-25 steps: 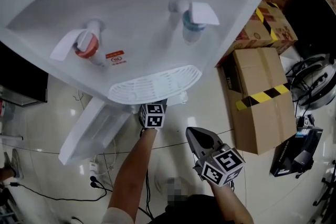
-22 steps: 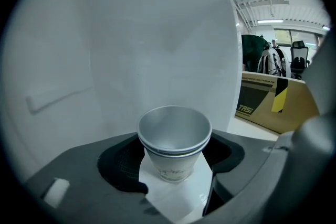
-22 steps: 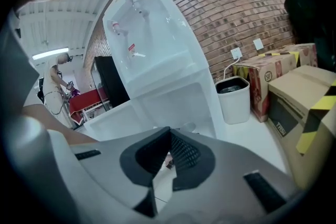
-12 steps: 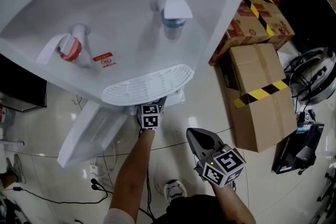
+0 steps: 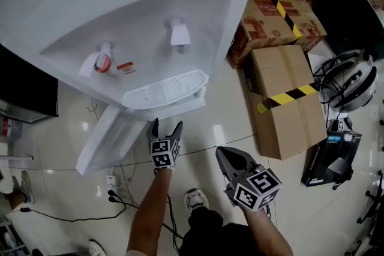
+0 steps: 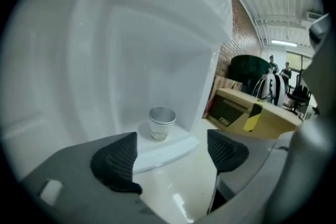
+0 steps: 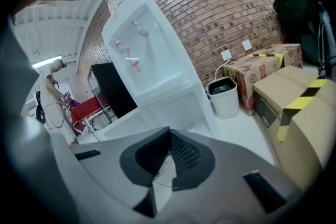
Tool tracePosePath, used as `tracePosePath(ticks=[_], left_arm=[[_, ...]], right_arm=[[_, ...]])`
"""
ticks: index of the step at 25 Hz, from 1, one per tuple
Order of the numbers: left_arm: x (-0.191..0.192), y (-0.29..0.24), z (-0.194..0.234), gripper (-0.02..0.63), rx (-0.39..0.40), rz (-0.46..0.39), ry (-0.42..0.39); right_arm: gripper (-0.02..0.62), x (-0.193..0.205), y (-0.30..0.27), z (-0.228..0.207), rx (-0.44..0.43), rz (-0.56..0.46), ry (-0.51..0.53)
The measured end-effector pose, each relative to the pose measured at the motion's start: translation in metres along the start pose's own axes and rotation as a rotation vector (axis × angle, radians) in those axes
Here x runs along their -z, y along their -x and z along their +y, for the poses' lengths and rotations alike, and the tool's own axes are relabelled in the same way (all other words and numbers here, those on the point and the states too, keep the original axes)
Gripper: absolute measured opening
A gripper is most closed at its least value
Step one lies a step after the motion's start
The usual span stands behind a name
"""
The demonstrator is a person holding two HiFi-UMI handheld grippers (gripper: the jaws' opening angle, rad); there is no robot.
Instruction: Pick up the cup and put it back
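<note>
Nearest me, my right claw (image 7: 169,153) is clenched on nothing. It hangs well back from the water dispenser (image 5: 138,27), off its front right corner, and looks idle.

My left claw (image 5: 166,125) is where the change is. A second ago it was pushed in under the dispenser's drip tray (image 5: 165,93), and only its marker cube showed from above. Now it has come back out, and the head view shows both its jaws just short of the dispenser's front. The jaws have just been opening and now stand released, wide apart, with nothing between the pads.

Past that claw, the cup (image 6: 161,123) stands upright on the white ledge in the dispenser's lower recess. It is apart from both pads, and the left gripper view frames it in the gap between them. The head view does not show it, because the tray covers it. The dispenser's white door panel (image 5: 108,144) hangs open at its lower left.

I read this as the cup put back. It stands on its own inside the dispenser and the claw that went in after it is out and empty. As I judge it, the task is about finished. What remains is to keep the left claw clear of the ledge, so the light cup is not knocked.
</note>
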State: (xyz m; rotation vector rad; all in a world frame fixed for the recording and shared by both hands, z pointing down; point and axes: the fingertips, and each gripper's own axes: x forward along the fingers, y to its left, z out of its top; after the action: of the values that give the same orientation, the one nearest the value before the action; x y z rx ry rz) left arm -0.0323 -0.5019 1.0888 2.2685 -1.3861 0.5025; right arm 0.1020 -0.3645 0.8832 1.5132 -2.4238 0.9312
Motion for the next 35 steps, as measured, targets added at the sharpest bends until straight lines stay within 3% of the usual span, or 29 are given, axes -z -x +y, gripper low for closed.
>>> tracePosePath(ticks=[3, 4, 5, 9, 14, 20, 24, 29, 35], left_arm=[[-0.029, 0.084, -0.027, 0.116, -0.003, 0.014, 0.011], [-0.042, 0.112, -0.032, 0.036, -0.023, 0.018, 0.006], [-0.056, 0.14, -0.036, 0.003, -0.041, 0.02, 0.017], [-0.113, 0.248, -0.072, 0.003, -0.028, 0.034, 0.161], [-0.185, 0.408, -0.123, 0.003, -0.04, 0.067, 0.195], [-0.25, 0.56, -0.187, 0.003, -0.057, 0.051, 0.328], [-0.301, 0.621, -0.233, 0.003, -0.056, -0.01, 0.249], [-0.353, 0.677, -0.277, 0.003, -0.063, -0.087, 0.149], [-0.382, 0.719, -0.305, 0.003, -0.053, -0.117, 0.081]], right_arm=[[0.008, -0.024, 0.037, 0.02, 0.024, 0.034, -0.003], [0.008, -0.034, 0.048, 0.03, 0.026, 0.044, 0.0], [0.008, -0.046, 0.059, 0.041, 0.023, 0.052, 0.006], [0.009, -0.096, 0.11, 0.085, 0.013, 0.067, 0.012], [0.008, -0.171, 0.168, 0.163, -0.058, 0.042, -0.026], [0.008, -0.233, 0.266, 0.23, -0.078, 0.042, 0.109], [0.008, -0.258, 0.334, 0.248, -0.081, 0.016, 0.162], [0.008, -0.264, 0.409, 0.266, -0.114, 0.003, 0.136], [0.008, -0.283, 0.475, 0.308, -0.151, -0.08, 0.166]])
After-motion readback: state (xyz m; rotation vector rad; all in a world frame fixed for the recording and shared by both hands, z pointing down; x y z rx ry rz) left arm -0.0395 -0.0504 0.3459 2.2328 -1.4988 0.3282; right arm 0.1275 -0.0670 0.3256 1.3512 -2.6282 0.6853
